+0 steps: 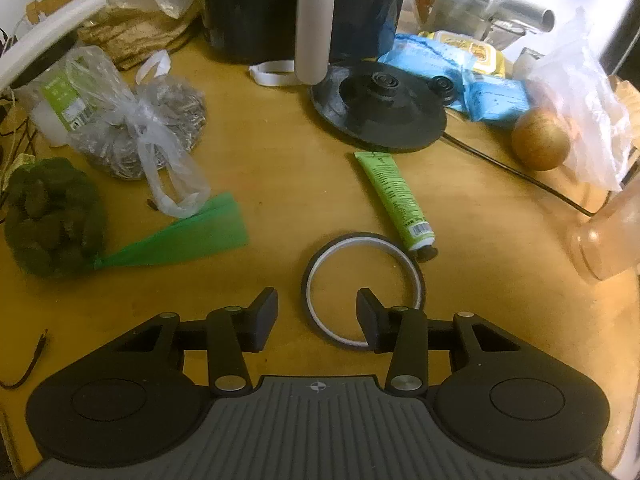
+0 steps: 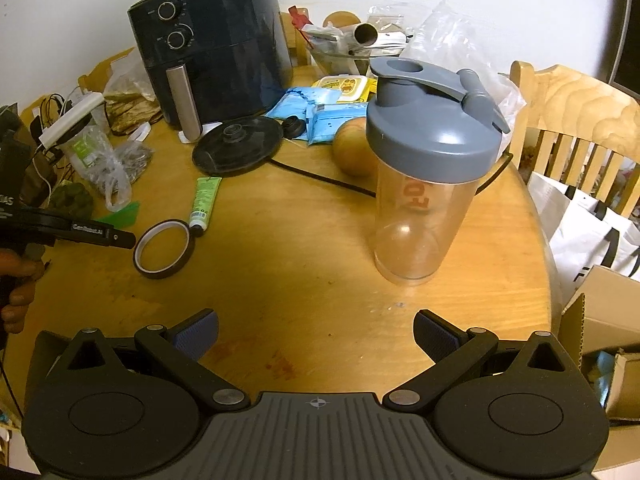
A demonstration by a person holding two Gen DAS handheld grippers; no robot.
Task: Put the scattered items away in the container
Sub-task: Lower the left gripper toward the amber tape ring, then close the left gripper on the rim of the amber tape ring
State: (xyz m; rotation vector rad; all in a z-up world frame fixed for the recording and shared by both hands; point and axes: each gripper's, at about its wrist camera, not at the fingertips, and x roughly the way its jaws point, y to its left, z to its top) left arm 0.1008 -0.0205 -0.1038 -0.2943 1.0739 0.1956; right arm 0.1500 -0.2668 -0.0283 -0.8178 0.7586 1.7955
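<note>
A dark tape ring (image 1: 360, 239) lies flat on the round wooden table (image 1: 280, 184), beside a green tube (image 1: 394, 196). My left gripper (image 1: 316, 310) is low over the ring's near side. Its right finger sits inside the ring and its left finger outside, so the rim stands between the jaws with gaps on both sides. In the right wrist view the tape ring (image 2: 164, 273) and the green tube (image 2: 206, 200) lie at the left, with the left gripper (image 2: 127, 240) at the ring's edge. My right gripper (image 2: 316, 336) hangs open over bare table, holding nothing.
A clear shaker bottle (image 2: 424, 184) with a grey lid stands mid-table, a wooden ball (image 2: 352, 148) behind it. A black air fryer (image 2: 212, 48), a round black base (image 2: 238, 146) and bagged items (image 1: 140, 132) crowd the back and left. An open cardboard box (image 2: 600, 320) and a chair (image 2: 572, 120) are off the table's right edge.
</note>
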